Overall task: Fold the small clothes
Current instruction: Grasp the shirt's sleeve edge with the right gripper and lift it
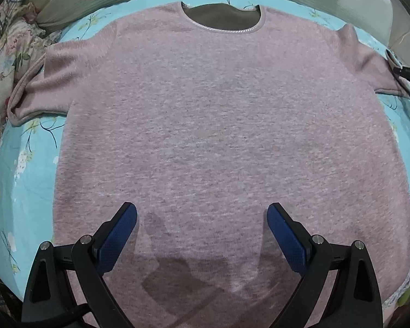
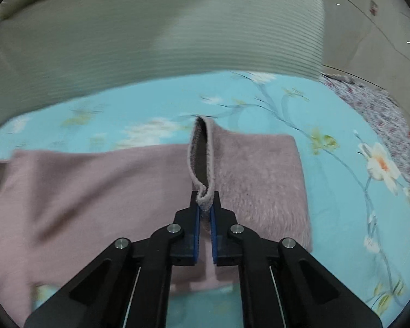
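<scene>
A pink short-sleeved knit top (image 1: 218, 125) lies spread flat on a turquoise floral sheet (image 1: 27, 169), neckline at the far side. My left gripper (image 1: 202, 218) hangs open above its lower middle, blue pads wide apart, touching nothing. My right gripper (image 2: 205, 205) is shut on the cuff edge of the top's right sleeve (image 2: 257, 180) and lifts that cuff (image 2: 205, 199) off the sheet (image 2: 341, 191). The same gripper shows at the far right of the left wrist view (image 1: 408, 73), at the sleeve end.
A ribbed grey-green cushion (image 2: 155, 43) runs along the far side of the sheet. A floral and plaid quilt (image 1: 5, 41) is bunched at the far left. A purple-flecked cloth (image 2: 374, 104) lies at the right edge.
</scene>
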{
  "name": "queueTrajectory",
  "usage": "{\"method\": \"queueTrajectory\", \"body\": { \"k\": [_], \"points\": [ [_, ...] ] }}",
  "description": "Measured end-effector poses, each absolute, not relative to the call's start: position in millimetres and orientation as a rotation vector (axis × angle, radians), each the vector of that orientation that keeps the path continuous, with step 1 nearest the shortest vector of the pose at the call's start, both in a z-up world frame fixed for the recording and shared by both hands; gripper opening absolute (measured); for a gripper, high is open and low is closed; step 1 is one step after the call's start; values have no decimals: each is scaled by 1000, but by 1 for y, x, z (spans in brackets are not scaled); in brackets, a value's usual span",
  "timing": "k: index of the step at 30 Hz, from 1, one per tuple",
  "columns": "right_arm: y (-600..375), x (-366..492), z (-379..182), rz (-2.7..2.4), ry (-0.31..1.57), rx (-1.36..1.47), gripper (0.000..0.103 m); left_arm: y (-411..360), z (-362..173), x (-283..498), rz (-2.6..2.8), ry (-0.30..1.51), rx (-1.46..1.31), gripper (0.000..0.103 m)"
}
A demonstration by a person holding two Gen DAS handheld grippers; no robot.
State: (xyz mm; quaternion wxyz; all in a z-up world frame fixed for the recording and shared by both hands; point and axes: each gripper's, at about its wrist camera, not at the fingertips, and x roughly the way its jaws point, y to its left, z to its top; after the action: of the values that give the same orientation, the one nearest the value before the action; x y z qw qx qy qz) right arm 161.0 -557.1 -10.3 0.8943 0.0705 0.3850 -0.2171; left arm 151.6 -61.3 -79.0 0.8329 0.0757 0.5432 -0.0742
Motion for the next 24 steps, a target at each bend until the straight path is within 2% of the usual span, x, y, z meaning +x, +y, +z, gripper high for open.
{"method": "queueTrajectory", "body": {
  "k": [5,9,16,24],
  "points": [
    [-478,151,16,-187,736,301,8,-53,-74,156,-164,1133,119,97],
    [-413,166,15,40,724,463,8,-41,-64,158,-171,1106,76,97],
    [-276,237,-18,370,793,638,8,-10,-44,162,-201,1027,13,97],
    [-164,300,-62,519,884,697,8,26,-36,181,-237,980,-68,97]
  ]
}}
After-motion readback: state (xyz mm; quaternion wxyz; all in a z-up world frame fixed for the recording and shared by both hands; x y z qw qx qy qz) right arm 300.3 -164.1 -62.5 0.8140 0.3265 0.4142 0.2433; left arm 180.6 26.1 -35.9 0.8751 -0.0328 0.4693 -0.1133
